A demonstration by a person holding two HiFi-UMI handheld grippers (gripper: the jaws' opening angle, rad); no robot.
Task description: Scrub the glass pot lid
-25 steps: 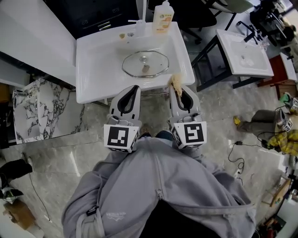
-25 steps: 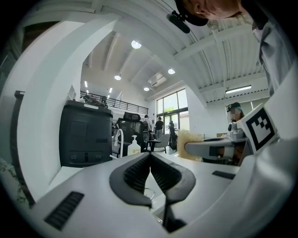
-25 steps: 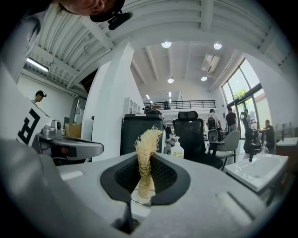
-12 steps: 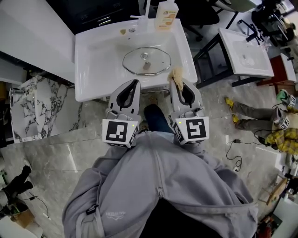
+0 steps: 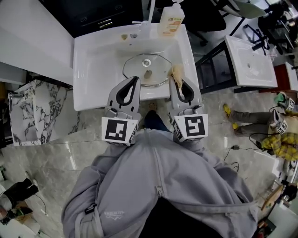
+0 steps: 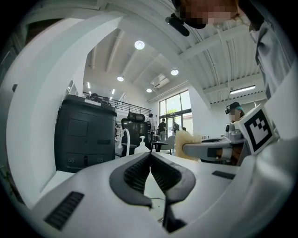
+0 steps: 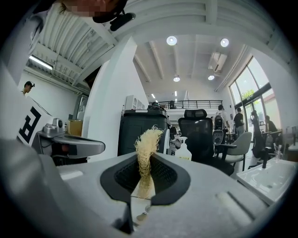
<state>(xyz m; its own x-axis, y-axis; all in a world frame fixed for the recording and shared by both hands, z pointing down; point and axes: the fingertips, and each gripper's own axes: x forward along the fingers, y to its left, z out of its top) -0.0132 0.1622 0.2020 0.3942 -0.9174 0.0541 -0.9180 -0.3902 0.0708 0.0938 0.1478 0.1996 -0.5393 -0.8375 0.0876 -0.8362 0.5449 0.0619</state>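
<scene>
The glass pot lid [image 5: 146, 69] lies flat in the white sink [image 5: 93, 69], knob up. My left gripper [image 5: 135, 79] [image 6: 150, 155] is level over the sink's front rim, just left of the lid's near edge; its jaws are shut with nothing between them. My right gripper [image 5: 175, 82] [image 7: 146, 157] is shut on a tan fibrous scrubber [image 5: 176, 72] [image 7: 145, 144], which sticks out past the tips beside the lid's right edge. In the left gripper view the scrubber [image 6: 187, 144] shows at the right.
A soap bottle [image 5: 171, 21] stands at the sink's back right, beside the faucet [image 5: 150, 11]. A second white sink [image 5: 249, 56] on a black frame stands to the right. A marble-patterned piece [image 5: 28, 111] is on the floor at left. Someone's legs [image 5: 251, 116] lie at right.
Both grippers have moved forward together, from short of the sink's front rim to over it, up beside the lid. The scrubber stays clamped in the right gripper.
</scene>
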